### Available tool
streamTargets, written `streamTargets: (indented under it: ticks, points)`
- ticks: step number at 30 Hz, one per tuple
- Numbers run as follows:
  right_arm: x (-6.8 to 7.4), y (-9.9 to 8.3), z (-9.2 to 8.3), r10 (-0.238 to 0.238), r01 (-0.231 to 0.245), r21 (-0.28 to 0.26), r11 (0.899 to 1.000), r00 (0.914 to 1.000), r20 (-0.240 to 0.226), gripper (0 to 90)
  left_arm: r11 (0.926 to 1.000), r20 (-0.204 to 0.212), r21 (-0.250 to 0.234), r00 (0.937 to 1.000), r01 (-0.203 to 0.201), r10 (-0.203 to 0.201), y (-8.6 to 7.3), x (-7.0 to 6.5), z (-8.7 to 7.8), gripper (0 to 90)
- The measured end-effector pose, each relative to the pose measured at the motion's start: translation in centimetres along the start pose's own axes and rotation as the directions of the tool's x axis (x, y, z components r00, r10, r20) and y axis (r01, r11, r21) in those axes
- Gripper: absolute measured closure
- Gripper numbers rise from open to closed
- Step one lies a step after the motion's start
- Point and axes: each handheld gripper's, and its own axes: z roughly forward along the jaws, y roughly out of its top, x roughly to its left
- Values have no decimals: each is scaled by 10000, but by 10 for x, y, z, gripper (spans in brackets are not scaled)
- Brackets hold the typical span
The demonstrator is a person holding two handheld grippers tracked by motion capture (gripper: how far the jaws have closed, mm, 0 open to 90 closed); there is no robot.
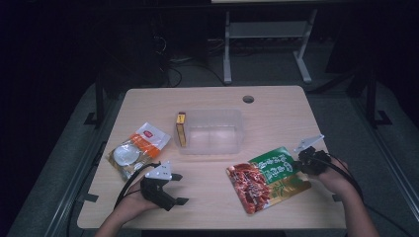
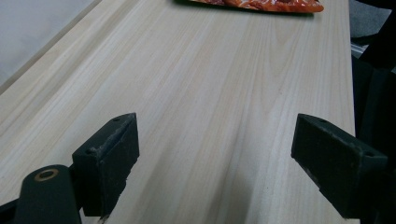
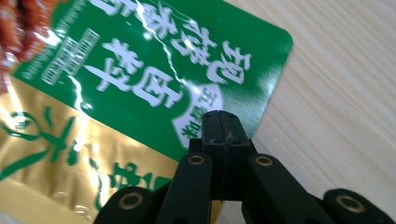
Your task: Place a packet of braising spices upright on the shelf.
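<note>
Green snack pouch (image 3: 154, 70) edge hidden under clamped right gripper (image 3: 223, 128).

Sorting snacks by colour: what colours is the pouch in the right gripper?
Green, gold and red pouch; right gripper view.

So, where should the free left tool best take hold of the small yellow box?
Probably at the near end of the yellow box, coming from above. It is narrow, so the open left tool can span it, but its right side lies along the clear tub, leaving little room.
</note>
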Motion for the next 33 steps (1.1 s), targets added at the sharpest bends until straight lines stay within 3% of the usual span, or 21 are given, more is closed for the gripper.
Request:
streamTargets:
  ticks: [5,9,17,27,32,33]
  points:
    - [-6,-2,5,154,-153,-117,9998,9998,138,900,9999,25,94,9999,-113,112,1,0,1,147]
    - [-7,-2,7,234,-238,-233,9994,9996,-175,900,9999,46,69,9999,-90,90,2,1,3,148]
    - [6,-1,8,217,-249,-465,9986,9974,-685,900,9995,143,136,9995,-297,295,6,2,6,147]
    - [46,15,12,-795,743,-424,9963,9873,-1372,900,9994,244,17,9991,-350,349,13,5,9,147]
    - [68,27,17,-1599,1535,-516,9868,9740,-1607,900,9993,224,20,9990,-380,380,14,5,9,148]
    - [74,31,19,-1910,1835,-594,9812,9673,-1669,900,9993,218,-12,9991,-362,362,14,5,9,147]
